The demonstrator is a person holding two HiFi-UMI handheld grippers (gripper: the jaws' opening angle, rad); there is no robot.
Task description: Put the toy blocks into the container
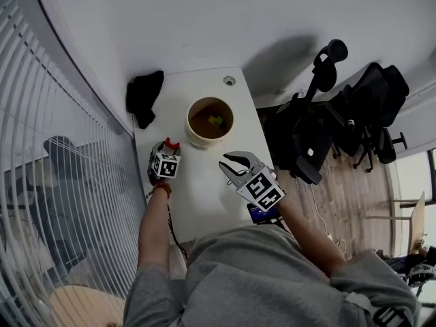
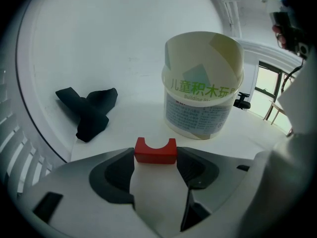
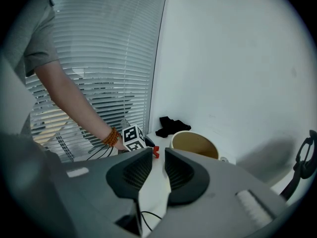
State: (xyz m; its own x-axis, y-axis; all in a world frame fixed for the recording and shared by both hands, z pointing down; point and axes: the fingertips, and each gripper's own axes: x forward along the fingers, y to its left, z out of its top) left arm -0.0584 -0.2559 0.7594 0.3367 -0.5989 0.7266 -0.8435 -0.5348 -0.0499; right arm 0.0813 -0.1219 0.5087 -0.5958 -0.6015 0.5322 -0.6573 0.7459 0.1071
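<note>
The head view looks steeply down over the whole table (image 1: pixel 197 182). Both gripper views sit low, facing its far edge, the left one nearer. All share the tub (image 1: pixel 202 143) and black cloth (image 1: pixel 144 95).

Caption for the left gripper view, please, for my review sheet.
Left gripper grips a red arch block before the open printed container; a black cloth lies at left.

In the head view the left gripper (image 1: pixel 167 150) hid most of the red block (image 1: pixel 172 143); the pieces (image 1: pixel 215 120) inside the container (image 1: pixel 196 140) were too small to tell apart.
</note>
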